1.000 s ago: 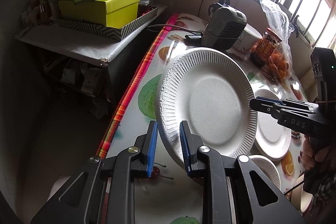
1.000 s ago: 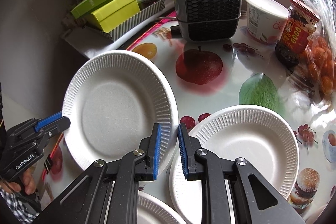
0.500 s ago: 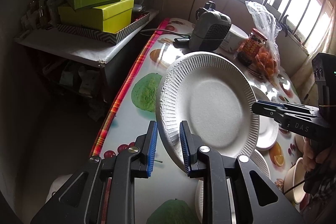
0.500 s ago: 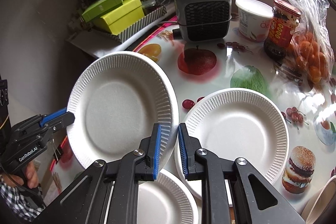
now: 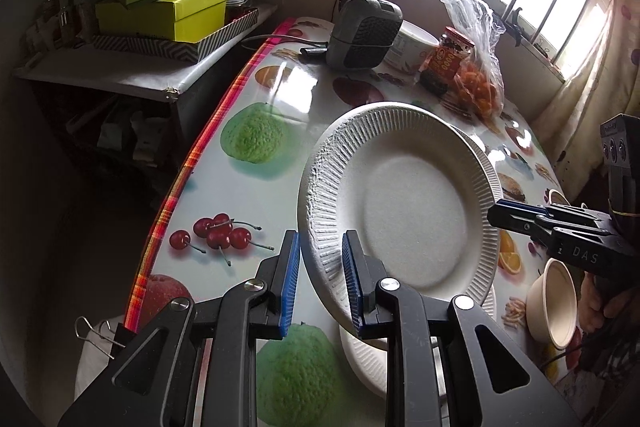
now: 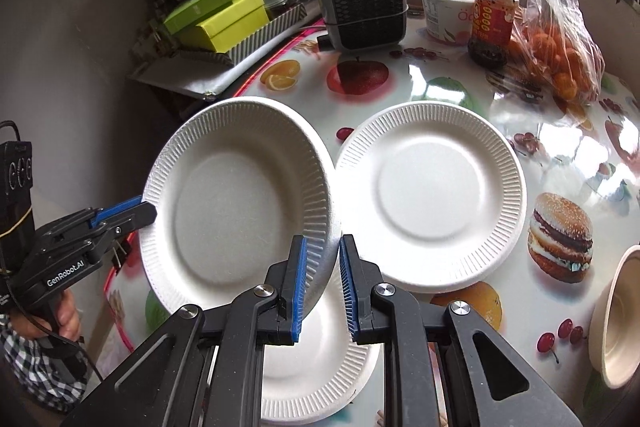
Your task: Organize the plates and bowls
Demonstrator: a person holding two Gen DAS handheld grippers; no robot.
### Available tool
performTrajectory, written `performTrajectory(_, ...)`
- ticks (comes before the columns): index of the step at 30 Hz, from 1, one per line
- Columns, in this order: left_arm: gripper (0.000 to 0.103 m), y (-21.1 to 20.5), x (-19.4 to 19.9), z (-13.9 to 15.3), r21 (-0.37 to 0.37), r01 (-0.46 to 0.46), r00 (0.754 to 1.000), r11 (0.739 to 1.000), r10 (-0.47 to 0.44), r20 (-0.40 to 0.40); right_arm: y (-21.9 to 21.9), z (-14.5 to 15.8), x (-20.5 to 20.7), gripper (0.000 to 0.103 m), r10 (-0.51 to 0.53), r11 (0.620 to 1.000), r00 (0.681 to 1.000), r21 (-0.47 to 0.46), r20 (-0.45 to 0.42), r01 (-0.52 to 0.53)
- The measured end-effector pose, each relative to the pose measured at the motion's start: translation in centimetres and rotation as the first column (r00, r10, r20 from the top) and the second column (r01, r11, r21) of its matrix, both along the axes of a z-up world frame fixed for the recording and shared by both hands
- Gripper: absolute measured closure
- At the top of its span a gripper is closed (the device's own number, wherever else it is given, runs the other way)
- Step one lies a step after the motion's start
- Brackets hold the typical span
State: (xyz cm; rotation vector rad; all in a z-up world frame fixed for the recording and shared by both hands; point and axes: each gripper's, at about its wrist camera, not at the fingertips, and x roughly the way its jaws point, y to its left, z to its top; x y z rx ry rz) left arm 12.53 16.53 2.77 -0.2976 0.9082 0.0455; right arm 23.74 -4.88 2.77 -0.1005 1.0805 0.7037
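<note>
Both grippers, left (image 5: 320,277) and right (image 6: 323,275), reach inward with fingers pinching opposite rim edges of a tilted white ribbed paper plate (image 6: 240,203) above the fruit-print desk (image 6: 440,83).

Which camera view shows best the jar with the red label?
The right wrist view: the jar stands upright near the top, large, with label and lid sharp. In the left wrist view the same jar is smaller, dimmer, and its label is harder to read.
</note>
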Motion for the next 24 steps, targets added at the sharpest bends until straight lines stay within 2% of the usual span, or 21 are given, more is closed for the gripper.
performTrajectory(11, 0.08, -2.0, -1.8, -1.4, -0.005, 0.048, 0.998, 0.999, -0.049, -0.03, -2.8, -1.7, -3.7, 0.087, -0.021, 1.0, 0.999, -0.018, -0.045, 0.02)
performTrajectory(24, 0.08, -3.7, -2.2, -3.3, -0.008, 0.087, 0.993, 0.996, -0.087, -0.082, -4.0, -3.1, -5.1, 0.086, -0.041, 0.997, 0.996, -0.074, -0.074, 0.035)
